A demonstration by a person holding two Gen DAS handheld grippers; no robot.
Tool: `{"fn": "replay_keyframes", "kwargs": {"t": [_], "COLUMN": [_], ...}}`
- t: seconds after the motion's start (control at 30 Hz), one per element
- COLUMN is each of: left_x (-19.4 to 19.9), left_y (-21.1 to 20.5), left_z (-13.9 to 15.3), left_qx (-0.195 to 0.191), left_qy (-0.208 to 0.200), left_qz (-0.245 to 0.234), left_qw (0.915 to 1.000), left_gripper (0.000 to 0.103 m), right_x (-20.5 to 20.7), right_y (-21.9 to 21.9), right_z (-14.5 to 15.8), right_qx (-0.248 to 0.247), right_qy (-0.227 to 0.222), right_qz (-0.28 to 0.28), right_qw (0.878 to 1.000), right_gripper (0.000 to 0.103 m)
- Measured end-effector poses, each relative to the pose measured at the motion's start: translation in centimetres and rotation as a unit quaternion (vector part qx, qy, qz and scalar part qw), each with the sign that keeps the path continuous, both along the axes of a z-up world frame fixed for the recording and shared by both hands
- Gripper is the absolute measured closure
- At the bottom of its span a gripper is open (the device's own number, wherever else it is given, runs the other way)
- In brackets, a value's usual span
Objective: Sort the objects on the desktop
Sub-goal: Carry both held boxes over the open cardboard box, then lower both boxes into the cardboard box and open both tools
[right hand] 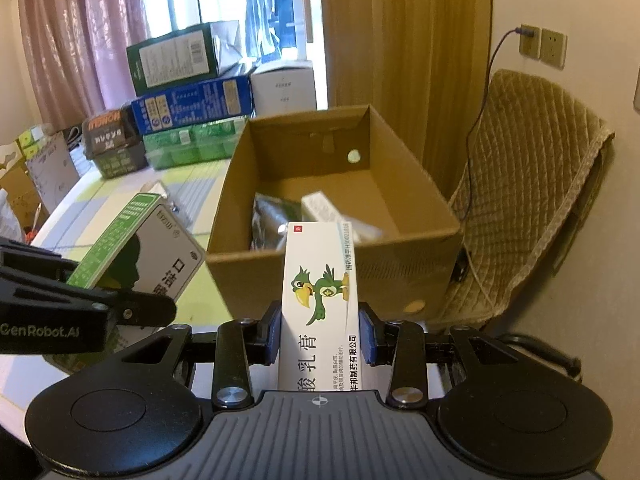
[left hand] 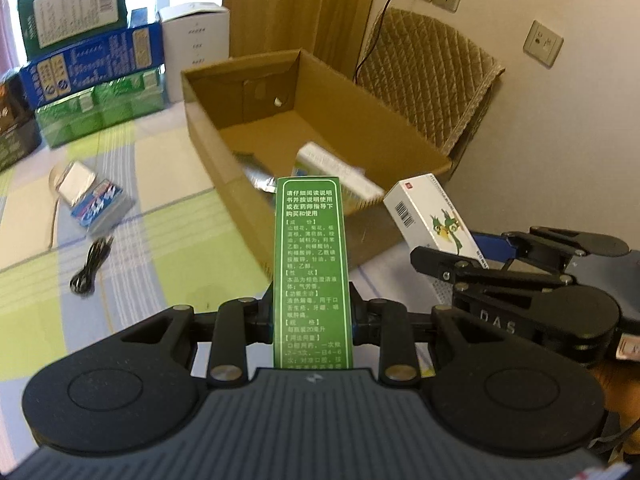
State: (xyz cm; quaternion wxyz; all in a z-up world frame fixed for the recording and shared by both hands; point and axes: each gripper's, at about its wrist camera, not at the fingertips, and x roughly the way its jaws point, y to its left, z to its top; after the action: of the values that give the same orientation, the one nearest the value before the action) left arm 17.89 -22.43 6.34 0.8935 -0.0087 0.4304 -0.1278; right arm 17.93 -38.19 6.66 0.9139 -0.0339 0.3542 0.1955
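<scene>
My left gripper (left hand: 313, 322) is shut on a green medicine box (left hand: 310, 264) with white print, held upright in front of the open cardboard box (left hand: 400, 136). To its right, the right gripper (left hand: 460, 264) carries a white box with a green parrot (left hand: 436, 220). In the right wrist view my right gripper (right hand: 320, 336) is shut on that white parrot box (right hand: 320, 300), pointing at the cardboard box (right hand: 412, 208), which holds a foil pack (right hand: 272, 216) and a white box (right hand: 320, 204). The left gripper (right hand: 136, 304) with the green box (right hand: 140, 248) shows at the left.
On the striped tablecloth lie a blue packet (left hand: 102, 208), a clear-wrapped item (left hand: 74, 180) and a black cable (left hand: 90, 266). Stacked cartons (left hand: 92, 64) and a white box (left hand: 196, 48) stand at the back. A padded chair (right hand: 532, 184) sits right of the table.
</scene>
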Motion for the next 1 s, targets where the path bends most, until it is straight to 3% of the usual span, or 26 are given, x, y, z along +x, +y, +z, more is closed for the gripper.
{"fn": "replay_keyframes", "kwargs": {"t": [0.5,1.0], "left_x": [8.2,14.5], "left_y": [-1.8,-1.9], "left_z": [3.5,0.8], "left_qx": [-0.010,0.003], "left_qy": [-0.026,-0.011], "left_qz": [0.002,0.018], "left_qw": [0.9996,0.9998], "left_gripper": [0.078,0.077], "right_x": [8.6,15.8], "right_y": [-0.5,0.5], "right_z": [4.6,2.1], "right_qx": [0.007,-0.015], "right_qy": [-0.041,-0.012], "right_qz": [0.007,0.007], "right_qw": [0.999,1.000], "right_gripper": [0.068,0.068]}}
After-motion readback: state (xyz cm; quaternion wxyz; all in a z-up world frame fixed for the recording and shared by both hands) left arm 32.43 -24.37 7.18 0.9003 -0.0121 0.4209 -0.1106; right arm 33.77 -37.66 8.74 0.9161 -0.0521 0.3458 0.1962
